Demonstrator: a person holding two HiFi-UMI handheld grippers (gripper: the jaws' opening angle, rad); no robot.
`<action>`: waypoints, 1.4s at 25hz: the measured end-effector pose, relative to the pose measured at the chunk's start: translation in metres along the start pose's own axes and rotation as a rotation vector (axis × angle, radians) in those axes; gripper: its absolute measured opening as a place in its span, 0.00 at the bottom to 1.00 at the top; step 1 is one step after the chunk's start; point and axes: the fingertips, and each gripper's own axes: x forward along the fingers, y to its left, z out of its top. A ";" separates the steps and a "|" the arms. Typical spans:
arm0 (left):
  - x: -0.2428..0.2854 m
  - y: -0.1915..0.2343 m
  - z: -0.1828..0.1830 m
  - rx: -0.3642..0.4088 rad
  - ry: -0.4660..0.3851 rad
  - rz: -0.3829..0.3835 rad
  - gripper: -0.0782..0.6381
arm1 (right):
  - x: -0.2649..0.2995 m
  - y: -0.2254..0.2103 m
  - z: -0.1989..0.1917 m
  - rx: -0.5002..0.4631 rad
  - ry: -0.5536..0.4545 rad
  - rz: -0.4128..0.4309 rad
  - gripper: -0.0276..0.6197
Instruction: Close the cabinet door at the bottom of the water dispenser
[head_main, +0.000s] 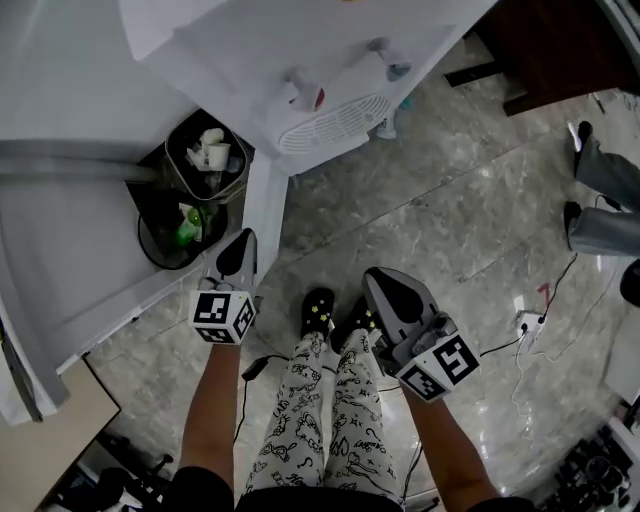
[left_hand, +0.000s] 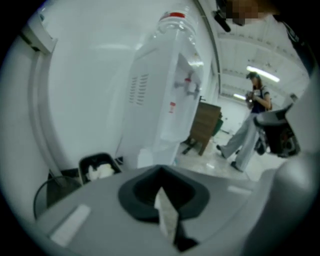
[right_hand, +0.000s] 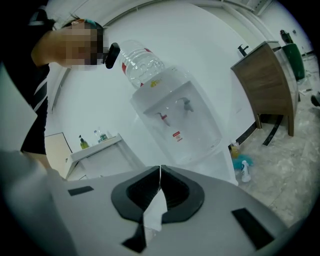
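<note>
Cabinet door (head_main: 266, 212) seemingly open, white.

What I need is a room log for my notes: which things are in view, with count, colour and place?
water dispenser: one, white, ahead by the wall.
water bottle: one, clear, atop the dispenser.
cabinet door: one, white, under the dispenser, seemingly swung open.
bin: one, black, white rubbish inside, left of the dispenser.
wire basket: one, black, beside the bin.
wooden cabinet: one, brown, right of the dispenser.
bottles: at least two, floor by the dispenser's foot.
power strip: one, white, floor at right.
bystander: one, grey trousers, far right.
trousers: one pair, white with black print.
shoes: two, black.
left gripper: one, grey, jaws shut, empty.
right gripper: one, grey, jaws shut, empty.
</note>
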 end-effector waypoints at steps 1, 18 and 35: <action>-0.001 0.014 -0.005 0.003 0.008 0.020 0.10 | 0.002 -0.002 -0.002 -0.023 0.003 -0.007 0.07; 0.009 0.053 -0.085 0.062 0.214 -0.022 0.10 | 0.028 -0.014 -0.029 -0.018 0.066 -0.009 0.07; 0.110 -0.074 -0.070 0.107 0.264 -0.184 0.10 | -0.002 -0.072 -0.003 0.094 -0.042 -0.150 0.07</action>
